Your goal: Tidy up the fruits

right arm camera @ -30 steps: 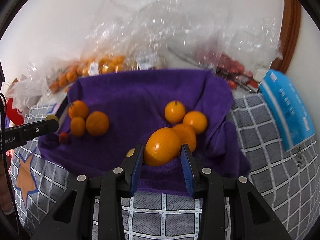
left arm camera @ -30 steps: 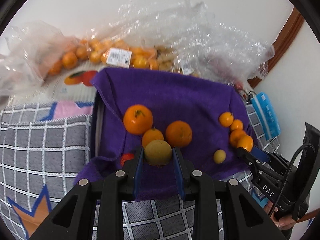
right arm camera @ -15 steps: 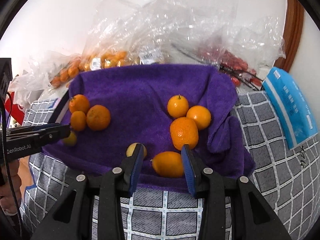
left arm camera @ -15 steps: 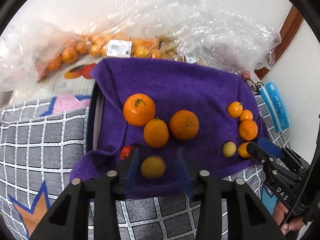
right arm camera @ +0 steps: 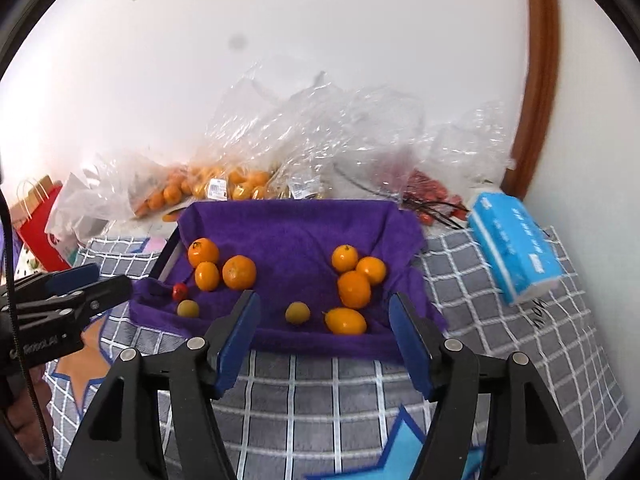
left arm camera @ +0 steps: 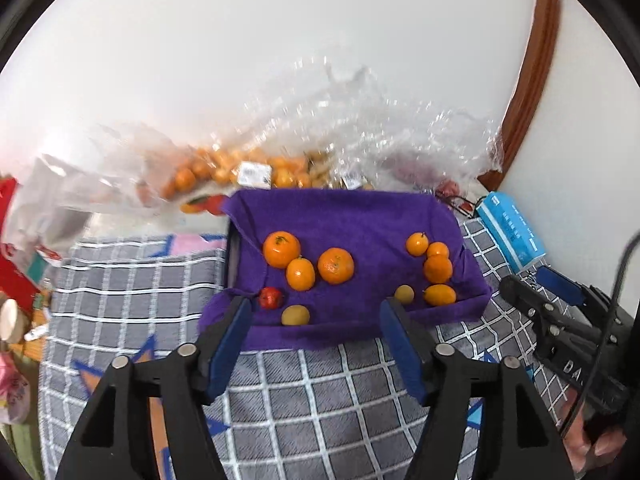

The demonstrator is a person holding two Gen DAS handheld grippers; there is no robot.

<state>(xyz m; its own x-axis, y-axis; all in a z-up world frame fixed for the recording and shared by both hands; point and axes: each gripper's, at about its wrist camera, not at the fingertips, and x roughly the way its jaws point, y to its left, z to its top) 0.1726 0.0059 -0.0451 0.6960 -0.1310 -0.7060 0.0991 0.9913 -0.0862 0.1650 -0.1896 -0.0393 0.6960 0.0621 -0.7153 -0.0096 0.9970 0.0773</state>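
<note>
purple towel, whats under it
The purple towel drapes over a dark-edged tray, only its left rim showing, on a grey checked cloth. The tray's inside and other edges are covered. Oranges and small fruits lie on top.

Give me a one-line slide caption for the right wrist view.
Right gripper, jaws opening and empty, above a purple towel holding two clusters of oranges and small yellow fruits.
</note>
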